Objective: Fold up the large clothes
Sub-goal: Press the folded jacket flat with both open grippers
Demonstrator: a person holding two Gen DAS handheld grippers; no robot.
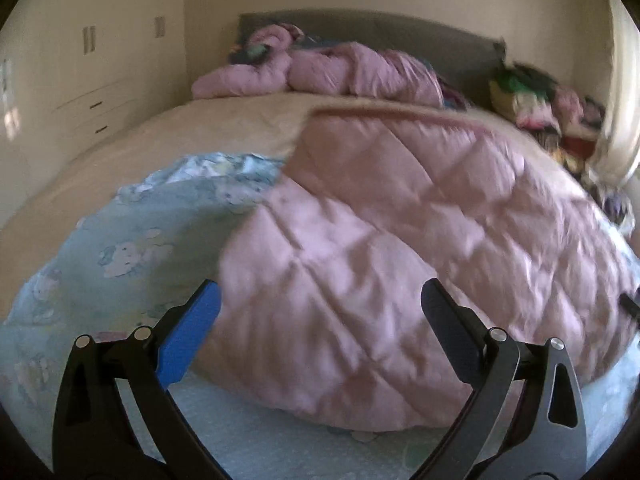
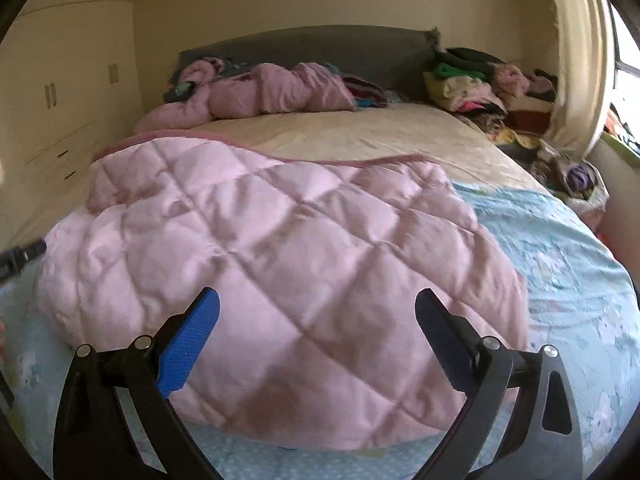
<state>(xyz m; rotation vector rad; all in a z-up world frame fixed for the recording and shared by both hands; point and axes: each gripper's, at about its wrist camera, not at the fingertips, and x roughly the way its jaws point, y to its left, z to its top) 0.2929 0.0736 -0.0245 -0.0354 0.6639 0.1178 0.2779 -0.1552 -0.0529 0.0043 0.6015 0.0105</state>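
Observation:
A pink quilted comforter [image 1: 380, 248] lies folded over on a light blue printed blanket [image 1: 120, 248] on the bed. It also shows in the right wrist view [image 2: 280, 260], with the blue blanket [image 2: 560, 256] to its right. My left gripper [image 1: 320, 292] is open and empty, hovering just above the comforter's near edge. My right gripper [image 2: 318, 300] is open and empty too, above the same near edge. A tip of the right gripper shows at the far right of the left wrist view [image 1: 630, 304]. The left gripper's tip [image 2: 22, 254] shows at the left edge of the right wrist view.
A cream sheet [image 2: 360, 136] covers the far bed. A bunched pink duvet [image 2: 260, 92] lies by the grey headboard [image 2: 320, 48]. A pile of clothes [image 2: 488, 84] sits at the right. A cream wardrobe with drawers [image 1: 92, 80] stands left. A curtain [image 2: 580, 60] hangs right.

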